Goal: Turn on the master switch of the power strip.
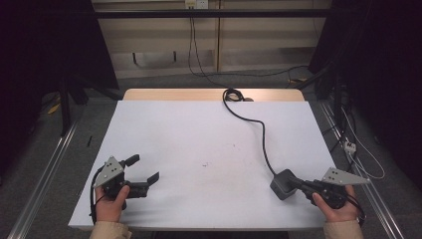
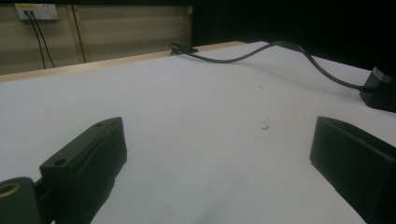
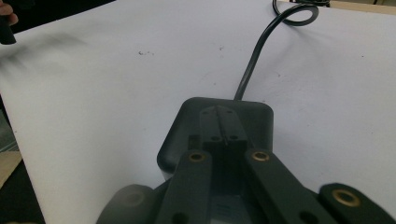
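Observation:
A dark grey box (image 1: 281, 186) with rounded corners lies on the white table (image 1: 189, 129) at the near right. Its black cable (image 1: 262, 137) runs to the far edge and coils there. My right gripper (image 1: 294, 182) is shut, its two jaws pressed together and lying over the top of the box (image 3: 184, 123), with nothing seen between them. In the right gripper view the cable (image 3: 252, 65) leaves the box's far side. My left gripper (image 1: 145, 168) rests at the near left, open, with bare tabletop between its jaws (image 2: 219, 154). The box (image 2: 380, 88) shows far off in the left gripper view.
A wooden strip (image 1: 174, 94) borders the table's far edge. Wall sockets (image 1: 195, 4) with hanging cables sit behind it. Metal rails (image 1: 45, 172) run along the floor at both sides. Small dark specks (image 1: 206, 164) mark the table's middle.

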Available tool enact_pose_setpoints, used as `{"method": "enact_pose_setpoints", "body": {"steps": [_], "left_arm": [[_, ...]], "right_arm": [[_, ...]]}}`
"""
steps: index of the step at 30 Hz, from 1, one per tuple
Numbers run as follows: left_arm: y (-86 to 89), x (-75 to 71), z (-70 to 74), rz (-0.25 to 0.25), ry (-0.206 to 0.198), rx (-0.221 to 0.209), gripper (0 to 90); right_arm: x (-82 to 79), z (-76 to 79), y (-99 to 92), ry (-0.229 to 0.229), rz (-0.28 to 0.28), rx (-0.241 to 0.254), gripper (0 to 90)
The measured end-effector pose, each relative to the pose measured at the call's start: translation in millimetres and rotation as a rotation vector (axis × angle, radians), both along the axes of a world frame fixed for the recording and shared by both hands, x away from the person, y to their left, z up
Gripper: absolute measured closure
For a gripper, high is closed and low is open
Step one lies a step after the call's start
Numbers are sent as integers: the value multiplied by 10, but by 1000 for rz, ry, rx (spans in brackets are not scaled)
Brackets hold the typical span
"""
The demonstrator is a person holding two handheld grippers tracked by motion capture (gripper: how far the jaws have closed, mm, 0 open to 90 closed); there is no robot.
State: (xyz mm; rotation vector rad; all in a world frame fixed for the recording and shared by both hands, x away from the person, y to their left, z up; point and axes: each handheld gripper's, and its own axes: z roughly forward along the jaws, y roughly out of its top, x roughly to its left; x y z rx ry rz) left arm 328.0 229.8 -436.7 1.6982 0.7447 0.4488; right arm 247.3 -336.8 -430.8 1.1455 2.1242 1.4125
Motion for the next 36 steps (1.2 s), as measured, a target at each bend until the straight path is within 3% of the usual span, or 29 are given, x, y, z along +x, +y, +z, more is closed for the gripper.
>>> {"method": "enact_pose_setpoints", "body": {"steps": [11,15,26,29,36], "left_arm": [[-3,2,0,-1,2,1,35],[-1,5,-2,-3,3,3,35],[-5,9,-4,-5,4,5,35],[-9,8,-4,-5,4,3,35],[-5,8,-3,-5,1,3,35]], "right_arm": [[-1,-2,-18,-13,-16,10,900],[-4,1,-28,-21,-5,40,900],[-3,8,-15,-43,-11,63,900],[-2,12,-28,-49,-23,77,827],[-3,20,-27,-54,-24,86,776]]}}
